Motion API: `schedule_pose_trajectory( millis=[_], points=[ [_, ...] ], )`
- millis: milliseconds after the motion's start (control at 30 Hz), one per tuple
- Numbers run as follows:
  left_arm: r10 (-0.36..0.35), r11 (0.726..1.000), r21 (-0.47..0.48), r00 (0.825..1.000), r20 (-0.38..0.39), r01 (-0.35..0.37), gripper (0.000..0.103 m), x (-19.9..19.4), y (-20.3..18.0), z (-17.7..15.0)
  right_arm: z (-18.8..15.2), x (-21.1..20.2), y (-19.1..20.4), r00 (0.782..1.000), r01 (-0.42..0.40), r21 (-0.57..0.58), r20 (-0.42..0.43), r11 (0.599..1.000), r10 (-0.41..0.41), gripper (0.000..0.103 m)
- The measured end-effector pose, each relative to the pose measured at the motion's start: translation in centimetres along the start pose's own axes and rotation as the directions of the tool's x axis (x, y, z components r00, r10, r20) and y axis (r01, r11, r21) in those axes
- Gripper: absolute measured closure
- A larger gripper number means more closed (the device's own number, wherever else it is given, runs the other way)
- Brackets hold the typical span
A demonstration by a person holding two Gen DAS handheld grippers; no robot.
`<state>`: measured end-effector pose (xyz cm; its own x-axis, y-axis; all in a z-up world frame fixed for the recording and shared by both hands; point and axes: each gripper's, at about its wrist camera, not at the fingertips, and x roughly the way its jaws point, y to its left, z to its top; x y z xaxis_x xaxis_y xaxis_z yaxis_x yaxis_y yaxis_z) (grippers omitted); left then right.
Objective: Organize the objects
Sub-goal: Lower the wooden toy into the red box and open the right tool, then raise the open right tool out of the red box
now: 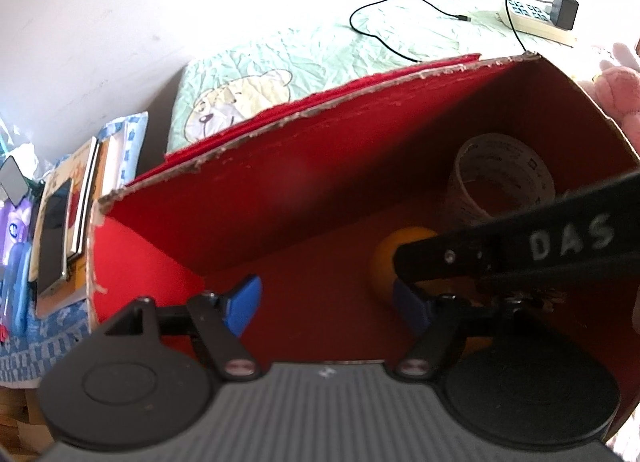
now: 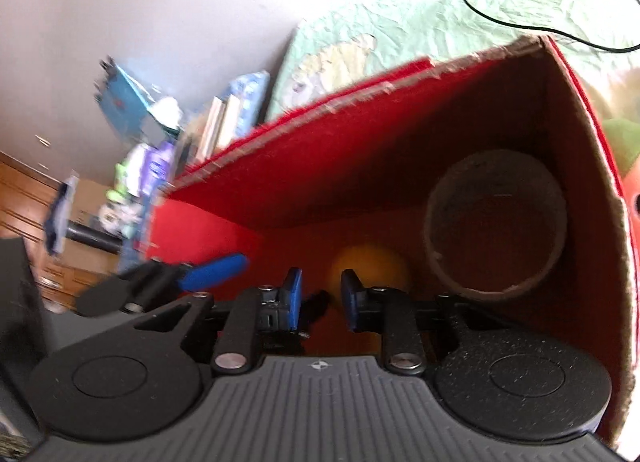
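- The red box [image 1: 320,190] sits open-topped on the bed, its walls keeping loose items together; both claws hang over its inside.
- The orange ball [image 2: 368,266] lies on the box floor just ahead of the right gripper [image 2: 320,302], with the tape roll [image 2: 496,222] beyond to its right.
- The left gripper [image 1: 328,304] stands wide open, holding nothing.
- The right gripper's jaws are narrow, with nothing visibly between them.

A yellow ball [image 2: 368,266] lay on the red box [image 2: 320,182] floor just beyond the right gripper [image 2: 320,302], a tape roll [image 2: 496,222] to its right.
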<state>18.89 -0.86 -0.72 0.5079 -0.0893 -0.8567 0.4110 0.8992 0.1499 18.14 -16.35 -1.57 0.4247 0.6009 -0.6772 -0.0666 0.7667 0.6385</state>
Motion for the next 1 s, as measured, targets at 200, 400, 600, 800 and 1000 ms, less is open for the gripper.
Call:
schedule_pose_trajectory(
  millis=[200, 400, 600, 800, 1000],
  points=[
    [0.003, 1.000, 0.004, 1.000, 0.009, -0.003, 0.027, -0.2, -0.1, -0.1, 0.0, 0.8, 0.4, 0.999, 0.038, -0.016, -0.034, 0.999, -0.039, 0.084],
    [0.013, 1.000, -0.010, 1.000, -0.003, -0.014, 0.027, 0.1, 0.0, 0.2, -0.2, 0.2, -1.0, 0.999, 0.046, 0.112, 0.024, 0.993, -0.049, 0.080],
    [0.023, 1.000, -0.004, 0.999, 0.047, -0.022, 0.025, -0.6, -0.2, -0.1, -0.7, -0.8, -1.0, 0.995, -0.051, 0.067, 0.095, 0.996, 0.045, 0.079],
    [0.017, 1.000, -0.006, 0.999, 0.045, -0.017, 0.025, -0.6, -0.2, -0.1, -0.2, 0.6, -0.4, 0.999, -0.046, 0.045, 0.000, 0.998, 0.046, 0.079],
    [0.018, 1.000, -0.014, 0.999, 0.044, -0.017, 0.025, -0.5, -0.2, -0.1, -0.6, -0.3, -1.4, 0.998, -0.039, 0.111, 0.050, 0.993, 0.033, 0.078]
  ],
)
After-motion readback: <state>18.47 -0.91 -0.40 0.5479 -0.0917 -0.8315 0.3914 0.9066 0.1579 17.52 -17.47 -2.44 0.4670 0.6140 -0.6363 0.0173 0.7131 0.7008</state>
